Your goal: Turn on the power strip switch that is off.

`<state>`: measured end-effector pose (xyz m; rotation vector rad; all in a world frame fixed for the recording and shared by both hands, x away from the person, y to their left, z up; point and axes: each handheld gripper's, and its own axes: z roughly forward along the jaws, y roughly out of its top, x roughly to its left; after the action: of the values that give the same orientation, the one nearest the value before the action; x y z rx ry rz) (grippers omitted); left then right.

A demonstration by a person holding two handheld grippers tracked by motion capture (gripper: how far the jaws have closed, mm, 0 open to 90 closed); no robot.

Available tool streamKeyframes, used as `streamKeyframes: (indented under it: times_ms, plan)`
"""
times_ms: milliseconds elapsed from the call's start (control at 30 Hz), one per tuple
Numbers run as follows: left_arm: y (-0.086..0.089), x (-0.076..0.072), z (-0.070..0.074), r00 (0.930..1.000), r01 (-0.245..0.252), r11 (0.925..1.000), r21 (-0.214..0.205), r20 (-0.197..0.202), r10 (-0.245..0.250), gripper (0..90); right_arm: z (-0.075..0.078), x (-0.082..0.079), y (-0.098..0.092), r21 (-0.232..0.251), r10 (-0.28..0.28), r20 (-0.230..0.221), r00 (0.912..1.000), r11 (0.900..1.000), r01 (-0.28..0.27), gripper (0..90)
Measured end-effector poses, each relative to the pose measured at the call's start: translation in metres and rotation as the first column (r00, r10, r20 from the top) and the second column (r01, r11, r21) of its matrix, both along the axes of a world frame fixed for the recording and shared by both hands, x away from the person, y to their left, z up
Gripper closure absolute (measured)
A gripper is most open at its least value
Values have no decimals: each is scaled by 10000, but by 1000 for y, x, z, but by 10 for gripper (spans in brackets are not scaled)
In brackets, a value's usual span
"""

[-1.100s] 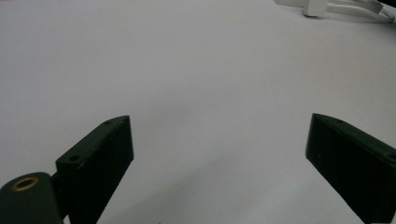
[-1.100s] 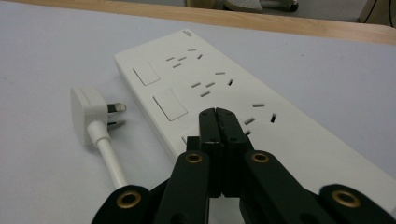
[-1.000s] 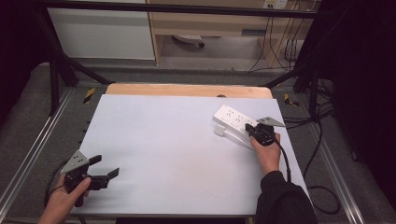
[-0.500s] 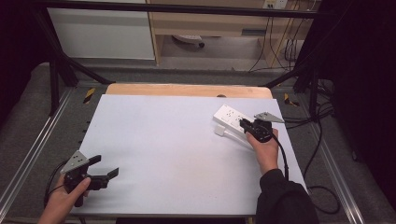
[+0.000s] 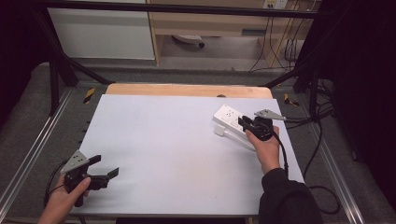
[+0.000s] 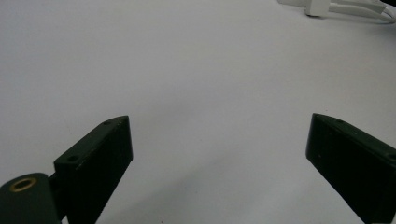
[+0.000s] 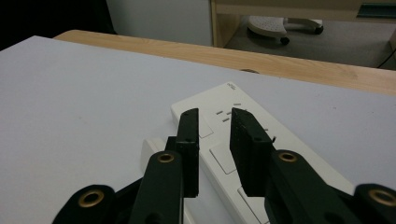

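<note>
Holding a claw in each hand, you sit at the white surface (image 5: 177,140). Your right claw (image 5: 243,123) hangs just over the white power strip (image 5: 229,116), near the far right side of the surface. In the right gripper view its two black jaws stand a little apart, and they have just been opening. Nothing is pinched between them. The power strip (image 7: 243,140) lies flat under them, with its square buttons and small slots showing. A white plug (image 5: 219,131) lies just beside the strip, on its near side, and a white cord (image 5: 240,140) runs from it toward your right hand (image 5: 266,149).

Your left claw (image 5: 103,173) rests low at the near left corner of the surface, well apart from the strip. In the left gripper view its jaws stand wide apart with only bare surface (image 6: 196,93) between them. Far off, at the top right of that view, you can see the plug (image 6: 320,6) and the cord (image 6: 359,10).

A strip of bare wood (image 5: 187,90) shows along the far edge of the surface.
</note>
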<state>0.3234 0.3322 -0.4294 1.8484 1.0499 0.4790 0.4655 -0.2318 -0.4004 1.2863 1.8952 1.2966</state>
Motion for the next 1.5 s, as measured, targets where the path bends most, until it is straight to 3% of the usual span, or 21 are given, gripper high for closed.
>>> streamKeyframes:
  times_ms: [667, 867, 1067, 1267, 1500]
  plan:
    - [2, -2, 1, 9999, -32, 10000, 49, 96, 32, 74, 16, -10, 5, 139, 243, 136, 9996, 9996, -245, 545]
    - [2, -2, 1, 10000, -26, 10000, 53, 88, 26, 74, 22, -13, 2, 234, 63, -33, 10000, 9997, -63, 400]
    - [2, -2, 1, 10000, -51, 10000, 49, 78, 51, 74, 27, -16, -3, 409, -149, -352, 9993, 9990, 163, 149]
    - [2, -2, 1, 10000, -33, 10000, 46, 75, 33, 74, 32, -22, -7, 432, -201, -306, 9993, 9988, 214, 59]
    - [2, -2, 1, 10000, -22, 10000, 3, 57, 22, 74, 36, -29, -10, 511, -623, -9, 9981, 9968, 622, 37]
